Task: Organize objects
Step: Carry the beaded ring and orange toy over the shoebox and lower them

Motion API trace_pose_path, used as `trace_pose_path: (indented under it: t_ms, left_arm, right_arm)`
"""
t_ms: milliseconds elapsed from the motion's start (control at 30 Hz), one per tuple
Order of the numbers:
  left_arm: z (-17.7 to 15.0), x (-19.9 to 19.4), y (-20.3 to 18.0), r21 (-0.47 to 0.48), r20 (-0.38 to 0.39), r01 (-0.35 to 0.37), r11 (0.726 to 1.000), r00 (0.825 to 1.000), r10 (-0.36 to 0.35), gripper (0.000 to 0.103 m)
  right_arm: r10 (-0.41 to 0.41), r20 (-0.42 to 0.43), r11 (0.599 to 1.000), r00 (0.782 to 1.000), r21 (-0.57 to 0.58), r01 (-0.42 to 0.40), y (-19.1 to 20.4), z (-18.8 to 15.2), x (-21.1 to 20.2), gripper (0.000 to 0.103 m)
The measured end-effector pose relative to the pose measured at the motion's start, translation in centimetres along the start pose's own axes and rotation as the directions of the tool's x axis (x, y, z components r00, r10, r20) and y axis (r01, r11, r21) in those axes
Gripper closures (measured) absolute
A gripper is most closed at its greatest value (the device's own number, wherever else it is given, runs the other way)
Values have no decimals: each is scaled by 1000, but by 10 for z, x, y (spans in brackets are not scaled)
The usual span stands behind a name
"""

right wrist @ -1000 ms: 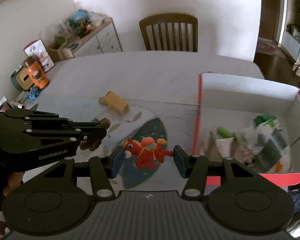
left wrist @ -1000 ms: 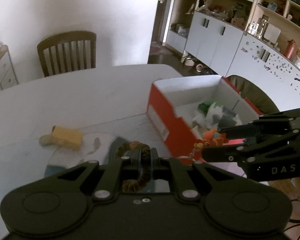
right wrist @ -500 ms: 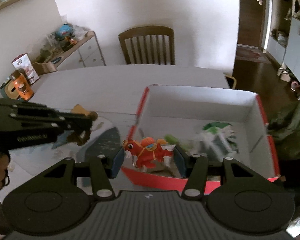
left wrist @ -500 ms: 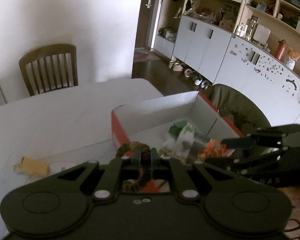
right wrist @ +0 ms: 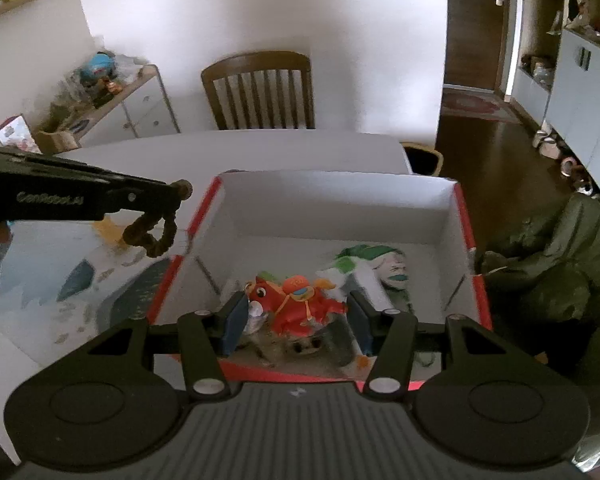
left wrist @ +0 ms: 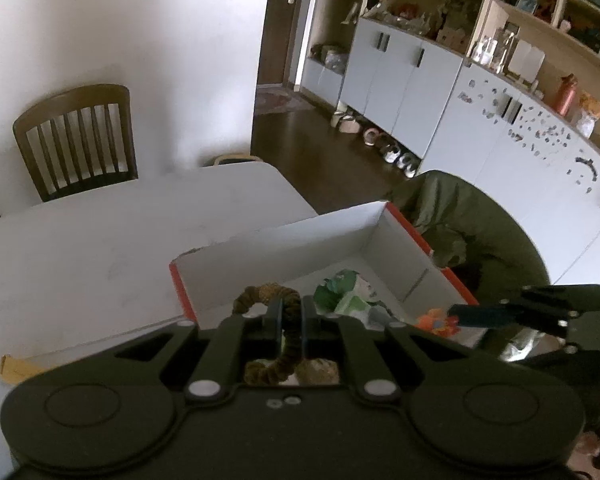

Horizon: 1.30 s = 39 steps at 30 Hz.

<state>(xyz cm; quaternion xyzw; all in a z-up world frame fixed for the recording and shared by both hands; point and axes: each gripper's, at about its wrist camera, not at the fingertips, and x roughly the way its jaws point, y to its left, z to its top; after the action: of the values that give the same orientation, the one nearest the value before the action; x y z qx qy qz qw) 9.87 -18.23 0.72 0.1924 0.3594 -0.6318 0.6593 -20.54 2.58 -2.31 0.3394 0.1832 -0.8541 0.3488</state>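
The right gripper (right wrist: 296,316) holds a red and orange toy horse (right wrist: 298,304) between its blue pads, jaws partly apart, above the inside of a red box (right wrist: 466,216) with white walls. The left gripper (left wrist: 291,322), jaws pinched tight, grips a brown ring-shaped braided rope (left wrist: 288,344) near the box's left edge (the ring dangles just outside it in the right wrist view). A green and white plush (right wrist: 374,264) lies inside. The box sits on a white table (left wrist: 100,248).

I've carried the red horse toy (right wrist: 298,304) and brown scrunchie (left wrist: 278,336) from above the mat to over the red box (right wrist: 340,192).
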Motion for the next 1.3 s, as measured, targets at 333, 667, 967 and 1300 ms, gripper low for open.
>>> trace_pose_path:
  t_ms: [333,667,967,1300]
  left_arm:
    - [9,65,-8,42,-83,-65,997,994,68,97]
    - [9,108,-8,78,-143,-99,992,984,110,97]
    - [0,140,-3,86,-223,-96,992,968,113,97]
    - [-11,156,7,53,-313,-83,995,945,96,96]
  right_arm:
    - [-22,-21,1000,1000,11,22,-28,9,16,50]
    - [50,-71,997,996,-58,-54,-3,6,36,50]
    - [85,-125,991,988,-89,-97,17,6,72,50]
    - [66,-177,987,982,-134,-91,31,-2,98,50]
